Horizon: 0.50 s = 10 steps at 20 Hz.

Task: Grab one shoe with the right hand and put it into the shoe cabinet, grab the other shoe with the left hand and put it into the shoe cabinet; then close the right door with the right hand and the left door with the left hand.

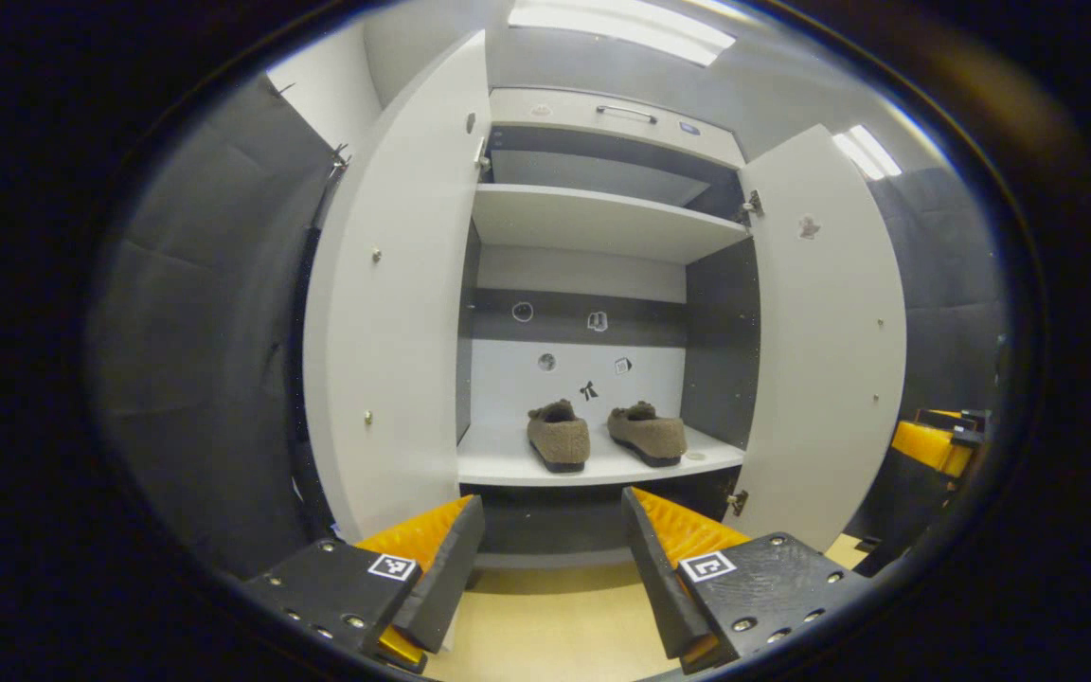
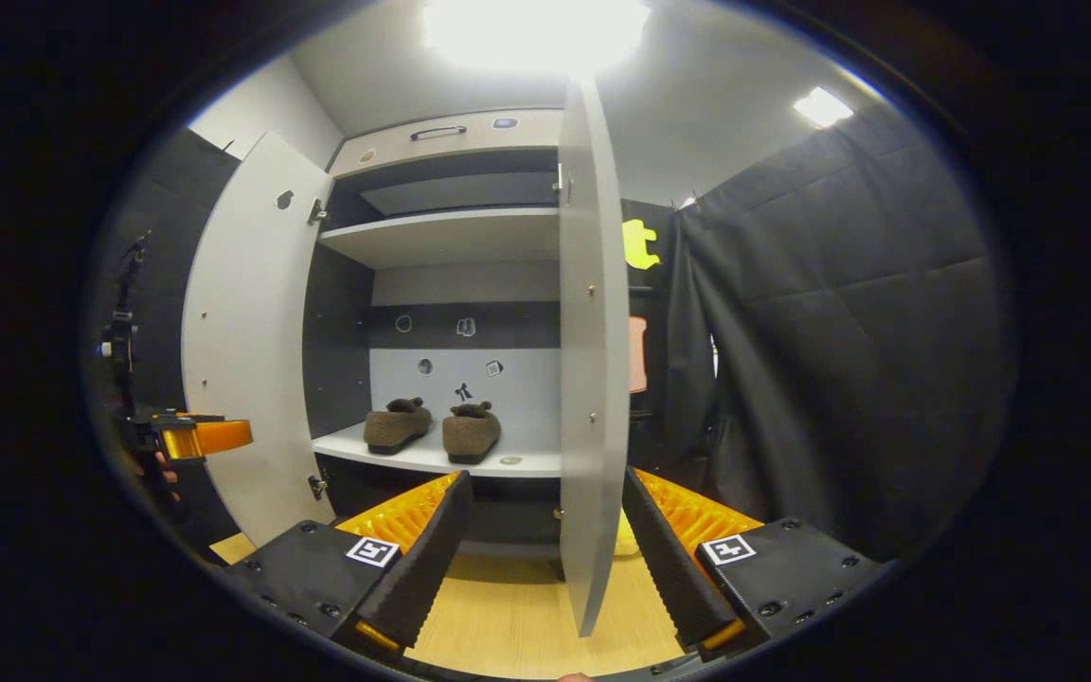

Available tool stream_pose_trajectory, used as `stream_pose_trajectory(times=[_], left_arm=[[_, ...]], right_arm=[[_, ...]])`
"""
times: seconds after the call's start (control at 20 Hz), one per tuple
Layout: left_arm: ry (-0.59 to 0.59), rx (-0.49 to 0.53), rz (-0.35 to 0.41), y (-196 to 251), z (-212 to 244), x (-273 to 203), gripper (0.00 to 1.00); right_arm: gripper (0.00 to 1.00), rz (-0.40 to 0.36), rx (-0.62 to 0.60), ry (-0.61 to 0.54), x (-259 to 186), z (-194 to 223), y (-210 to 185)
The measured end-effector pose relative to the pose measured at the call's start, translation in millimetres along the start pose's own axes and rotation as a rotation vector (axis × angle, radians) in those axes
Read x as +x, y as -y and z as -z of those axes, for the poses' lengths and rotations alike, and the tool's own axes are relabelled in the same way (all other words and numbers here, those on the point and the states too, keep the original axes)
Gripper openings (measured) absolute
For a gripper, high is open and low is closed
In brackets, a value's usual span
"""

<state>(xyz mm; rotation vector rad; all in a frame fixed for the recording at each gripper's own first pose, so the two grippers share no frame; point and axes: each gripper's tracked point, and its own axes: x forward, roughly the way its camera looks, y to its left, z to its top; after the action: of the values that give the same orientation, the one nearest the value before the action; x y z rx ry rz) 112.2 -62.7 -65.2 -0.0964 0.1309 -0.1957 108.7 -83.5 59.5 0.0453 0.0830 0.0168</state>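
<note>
Two brown fuzzy shoes point(image 1: 560, 436) point(image 1: 648, 434) stand side by side on the lower shelf point(image 1: 498, 464) of a white shoe cabinet, toes pointing outward. The left door point(image 1: 384, 313) and the right door point(image 1: 825, 332) both stand wide open. My left gripper point(image 1: 553, 507) is open in front of the cabinet, below the shelf, holding nothing. In the right gripper view, the shoes point(image 2: 396, 426) point(image 2: 472, 432) sit behind the right door point(image 2: 593, 332), seen edge-on. Its lower edge stands in the gap of my open right gripper point(image 2: 545, 478), with neither finger pressing on it.
An upper shelf point(image 1: 593, 223) and a top drawer with a handle point(image 1: 626, 114) sit above the shoes. Light wooden floor point(image 1: 545, 625) lies below. Black cloth walls point(image 2: 839, 332) flank the cabinet. The other gripper point(image 2: 190, 438), held by a hand, shows beside the left door point(image 2: 247, 350).
</note>
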Motion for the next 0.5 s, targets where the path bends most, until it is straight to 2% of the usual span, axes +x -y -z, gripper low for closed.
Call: stream_pose_trajectory(times=[0.05, 0.15, 0.2, 0.45, 0.5], left_arm=[[0.004, -0.005, -0.002, -1.6, -1.3, -5.0, 0.87], [0.018, -0.006, -0.004, -5.6, -4.2, -13.5, 0.87], [0.024, -0.002, -0.007, -7.1, -5.3, -17.7, 0.87], [0.032, -0.011, -0.02, -12.9, -4.1, -33.9, 0.87], [0.034, -0.008, -0.025, -15.7, -3.6, -36.5, 0.87]], right_arm=[[1.0, 0.023, -0.006, 0.008, 2.0, -4.8, 9.7], [0.96, 0.079, -0.023, 0.025, 4.5, -15.8, 32.1], [1.0, 0.107, -0.027, 0.034, 6.7, -22.2, 43.7], [1.0, 0.271, -0.024, 0.077, 16.2, -47.6, 95.6], [0.96, 0.304, -0.031, 0.082, 19.5, -50.2, 104.8]])
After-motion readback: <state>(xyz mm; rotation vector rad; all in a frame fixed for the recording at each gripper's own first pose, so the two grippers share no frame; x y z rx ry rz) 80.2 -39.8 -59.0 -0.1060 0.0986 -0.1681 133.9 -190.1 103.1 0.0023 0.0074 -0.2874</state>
